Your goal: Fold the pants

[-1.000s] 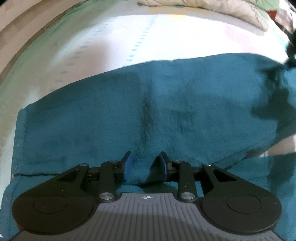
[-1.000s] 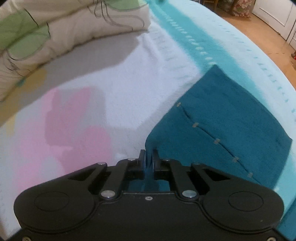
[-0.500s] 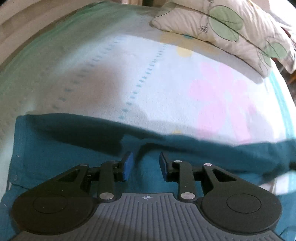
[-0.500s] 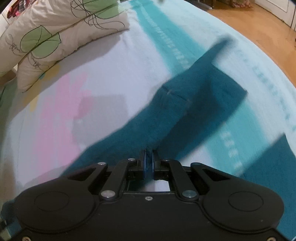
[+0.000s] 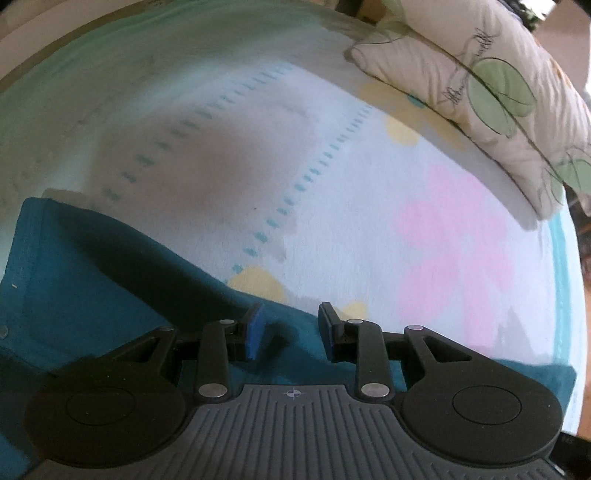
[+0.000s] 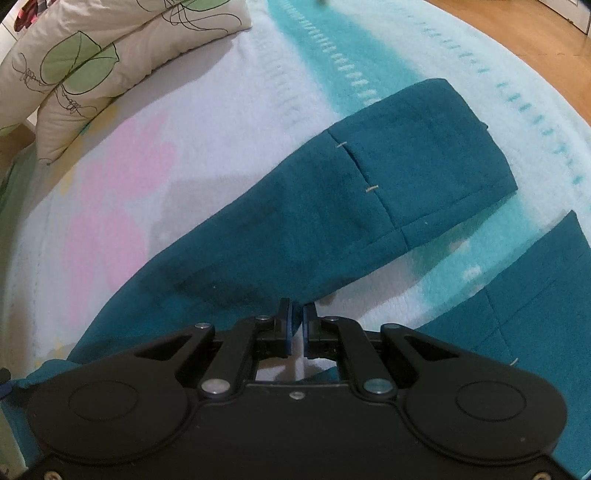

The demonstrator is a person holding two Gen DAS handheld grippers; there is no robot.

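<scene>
The teal pants (image 5: 92, 295) lie on a flowered bed sheet (image 5: 332, 184), filling the lower left of the left wrist view. My left gripper (image 5: 290, 325) hovers over their far edge, jaws apart, with nothing pinched between the pads. In the right wrist view one pants leg (image 6: 351, 206) lies flat on a diagonal, its stitched hem at the far right. My right gripper (image 6: 297, 321) is shut, and that leg's near edge meets its tips. The other leg (image 6: 535, 314) lies at the lower right.
A leaf-print pillow (image 6: 92, 66) rests at the head of the bed, also the pillow (image 5: 498, 92) at the upper right of the left view. Wooden floor (image 6: 517, 22) shows beyond the bed's rounded edge. Open sheet lies between the pillow and the pants.
The left gripper rose and drew back, so the pants now fill only the lower left and the pillow shows. The right gripper carried the leg across; it now lies flat.
</scene>
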